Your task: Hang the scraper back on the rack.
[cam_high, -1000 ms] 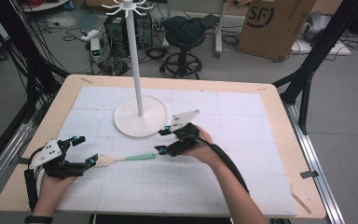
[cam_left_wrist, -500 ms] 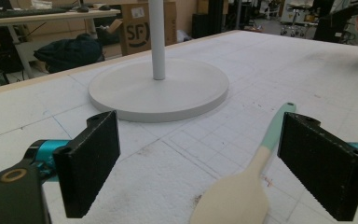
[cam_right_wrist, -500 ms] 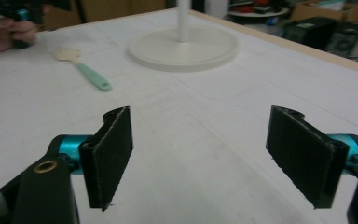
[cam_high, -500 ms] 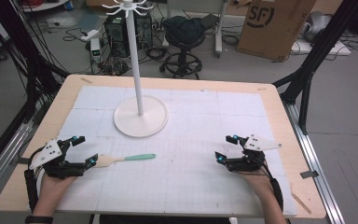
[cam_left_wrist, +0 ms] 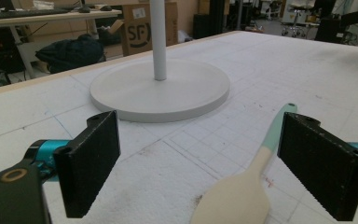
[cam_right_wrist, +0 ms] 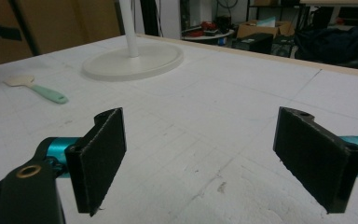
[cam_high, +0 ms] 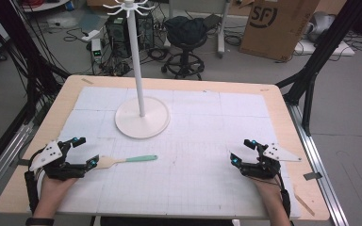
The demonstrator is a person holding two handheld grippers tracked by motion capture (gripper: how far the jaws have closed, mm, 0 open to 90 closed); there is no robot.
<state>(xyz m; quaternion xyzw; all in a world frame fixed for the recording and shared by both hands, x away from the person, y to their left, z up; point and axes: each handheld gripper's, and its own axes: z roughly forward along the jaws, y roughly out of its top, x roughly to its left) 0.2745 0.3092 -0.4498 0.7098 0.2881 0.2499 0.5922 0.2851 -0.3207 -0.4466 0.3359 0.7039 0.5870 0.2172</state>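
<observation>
L gripper (cam_high: 86,151) jaws apart, nothing clamped; spatula (cam_high: 122,161) flat on mat just ahead, wooden blade between the open jaws w/o contact, green handle pointing away toward R side. R gripper (cam_high: 241,151) jaws just been opening, now wide apart, nothing between, spatula well off to its L. White stand (cam_high: 142,123) beyond both, nearer L gripper.

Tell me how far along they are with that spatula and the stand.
Done: the spatula lies flat on the table mat, short of the white stand. In hand: nothing; the left gripper sits open around its blade, and the right gripper, jaws just opened, is empty. Left: gripping it, probably hanging it.
</observation>
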